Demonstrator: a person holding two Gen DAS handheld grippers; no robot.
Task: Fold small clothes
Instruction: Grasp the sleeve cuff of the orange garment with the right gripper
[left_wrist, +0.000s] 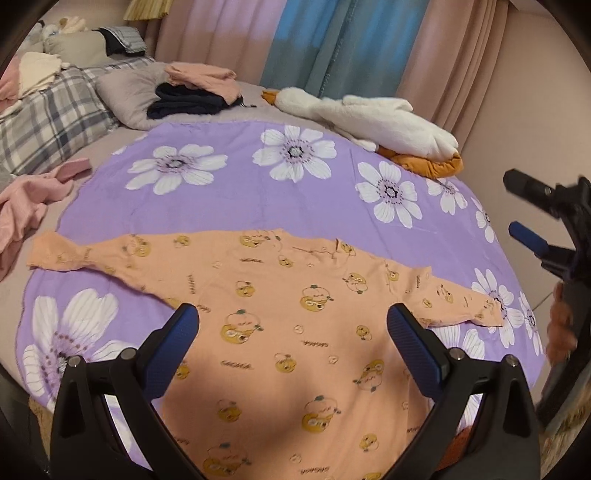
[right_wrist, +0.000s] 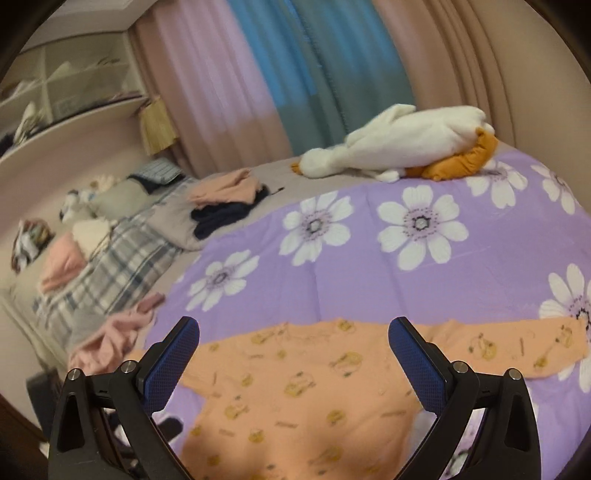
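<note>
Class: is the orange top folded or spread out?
Spread out. The orange top lies flat on the purple floral sheet, both sleeves extended sideways.

Dim, warm light; right view blurred, perhaps motion; edges warped.

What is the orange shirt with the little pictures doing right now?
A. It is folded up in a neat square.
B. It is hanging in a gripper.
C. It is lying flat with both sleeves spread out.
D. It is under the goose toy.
C: the shirt lies flat on the purple flowered sheet with a sleeve out to each side, both grippers are open above it, and the goose toy is far off.
</note>
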